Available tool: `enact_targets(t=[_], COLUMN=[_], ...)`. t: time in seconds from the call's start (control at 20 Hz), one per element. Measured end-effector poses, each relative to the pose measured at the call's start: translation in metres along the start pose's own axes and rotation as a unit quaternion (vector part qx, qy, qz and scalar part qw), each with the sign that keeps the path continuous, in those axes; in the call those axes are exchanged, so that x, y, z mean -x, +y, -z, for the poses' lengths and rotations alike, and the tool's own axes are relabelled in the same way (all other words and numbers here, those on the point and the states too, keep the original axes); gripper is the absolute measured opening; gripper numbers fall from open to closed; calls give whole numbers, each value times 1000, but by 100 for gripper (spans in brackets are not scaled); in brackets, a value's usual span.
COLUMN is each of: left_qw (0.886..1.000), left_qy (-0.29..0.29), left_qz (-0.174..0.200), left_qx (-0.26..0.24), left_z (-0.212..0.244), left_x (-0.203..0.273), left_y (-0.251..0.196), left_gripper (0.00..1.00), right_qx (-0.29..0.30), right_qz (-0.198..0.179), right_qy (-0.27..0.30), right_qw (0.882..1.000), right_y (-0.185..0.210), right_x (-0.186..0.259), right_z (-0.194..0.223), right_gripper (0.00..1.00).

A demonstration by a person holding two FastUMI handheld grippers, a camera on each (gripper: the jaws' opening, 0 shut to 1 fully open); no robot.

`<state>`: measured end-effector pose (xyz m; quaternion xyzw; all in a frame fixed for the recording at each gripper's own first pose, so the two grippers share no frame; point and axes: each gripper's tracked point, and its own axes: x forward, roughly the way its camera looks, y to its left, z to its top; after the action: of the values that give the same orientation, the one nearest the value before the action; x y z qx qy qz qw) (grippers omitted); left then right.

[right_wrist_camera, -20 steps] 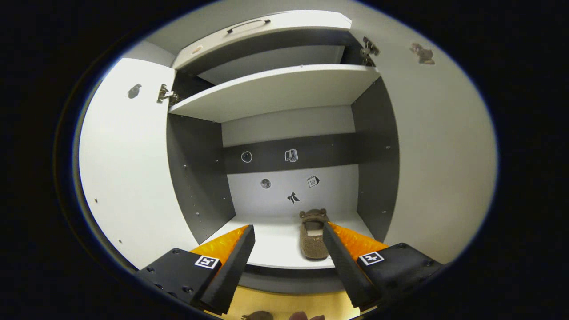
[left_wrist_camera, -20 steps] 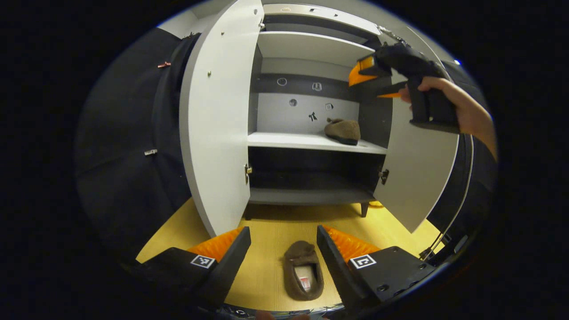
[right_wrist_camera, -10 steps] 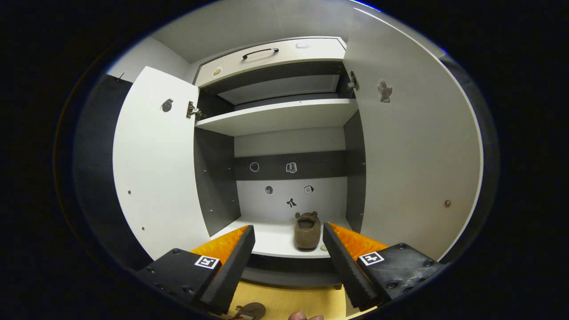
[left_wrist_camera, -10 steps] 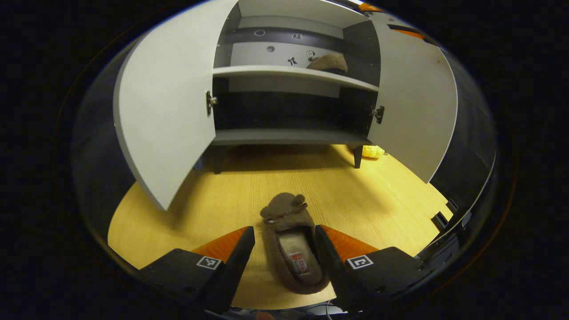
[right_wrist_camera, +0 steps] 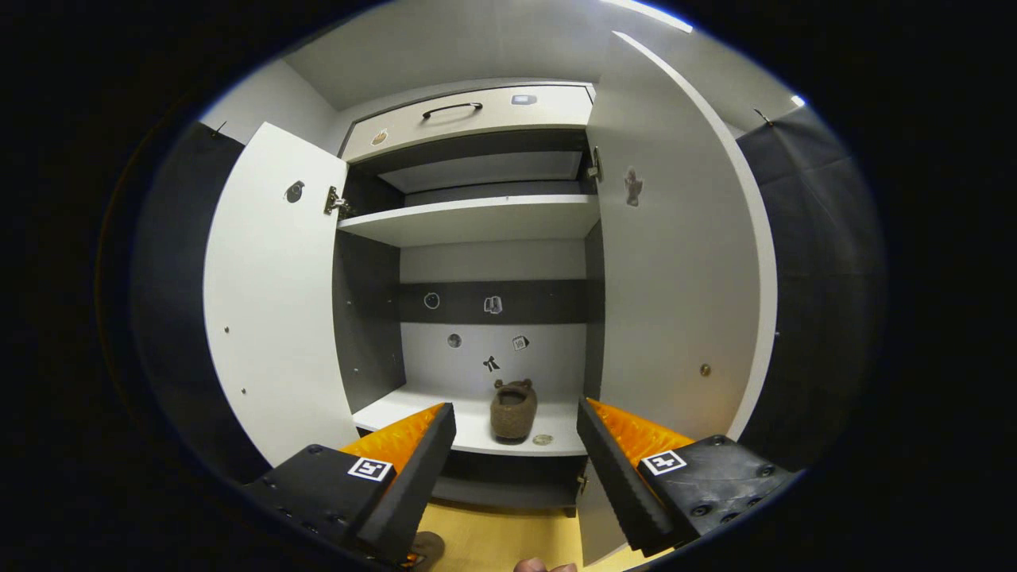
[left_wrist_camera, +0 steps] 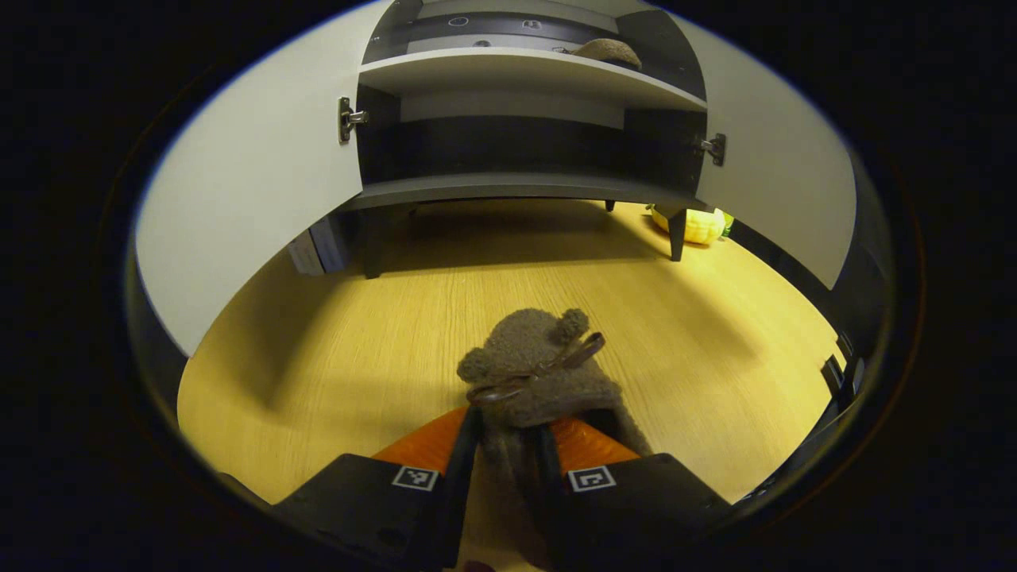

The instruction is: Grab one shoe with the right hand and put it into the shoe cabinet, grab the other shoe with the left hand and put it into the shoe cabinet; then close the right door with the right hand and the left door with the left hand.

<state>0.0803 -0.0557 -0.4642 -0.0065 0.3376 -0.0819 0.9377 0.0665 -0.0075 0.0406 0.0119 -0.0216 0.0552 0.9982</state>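
Your left gripper (left_wrist_camera: pixel 504 469) pinches the heel of the brown slipper (left_wrist_camera: pixel 534 373) on the wooden floor (left_wrist_camera: pixel 334 334); your right gripper (right_wrist_camera: pixel 515 469) hangs open before the shoe cabinet (right_wrist_camera: pixel 477 218), where the other slipper (right_wrist_camera: pixel 512 409) sits. The soft heel may slip if you lift fast.

Dim warm indoor light from above, soft shadow under the shoe cabinet (left_wrist_camera: pixel 508 191) on the floor (left_wrist_camera: pixel 334 342), strong fisheye bending at the edges, ceiling light strip (right_wrist_camera: pixel 647 14) glaring, focus fairly sharp throughout.
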Motion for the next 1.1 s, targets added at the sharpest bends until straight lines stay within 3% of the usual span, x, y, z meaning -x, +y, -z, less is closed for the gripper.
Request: enact_targets(t=[0.1, 0.2, 0.25, 0.35, 0.5, 0.75, 0.95, 1.1], left_qw=[1000, 1000, 1000, 999, 999, 999, 995, 993], left_qy=[-3, 1, 8, 19, 19, -7, -44, -73], left_qz=[-3, -15, -16, -19, -27, -50, -93, -89], left_qx=[6, 1, -8, -26, -17, 8, 4, 7], left_z=[-6, -10, -10, -10, -26, -91, -163, -224], left_x=[-7, -11, -11, -8, 12, 74, 118, 141], left_y=[6, 12, 12, 12, 12, 11, 19, 11], left_gripper=[42, 32, 19, 11, 10, 9, 8, 7], right_qx=[1, -6, -8, -11, -12, -15, -11, -19], right_qz=[6, 10, 11, 11, 4, -2, -6, -8], right_qy=[4, 8, 9, 6, 0, -4, -11, -8], right_qw=[1000, 1000, 1000, 1000, 1000, 1000, 1000, 1000], right_y=[-5, -9, -11, -13, -11, -11, -14, -16], right_x=[3, 4, 5, 5, 6, 11, 13, 17], right_z=[4, 5, 4, 2, -3, -5, -5, -1], right_gripper=[100, 98, 98, 98, 98, 98, 98, 98])
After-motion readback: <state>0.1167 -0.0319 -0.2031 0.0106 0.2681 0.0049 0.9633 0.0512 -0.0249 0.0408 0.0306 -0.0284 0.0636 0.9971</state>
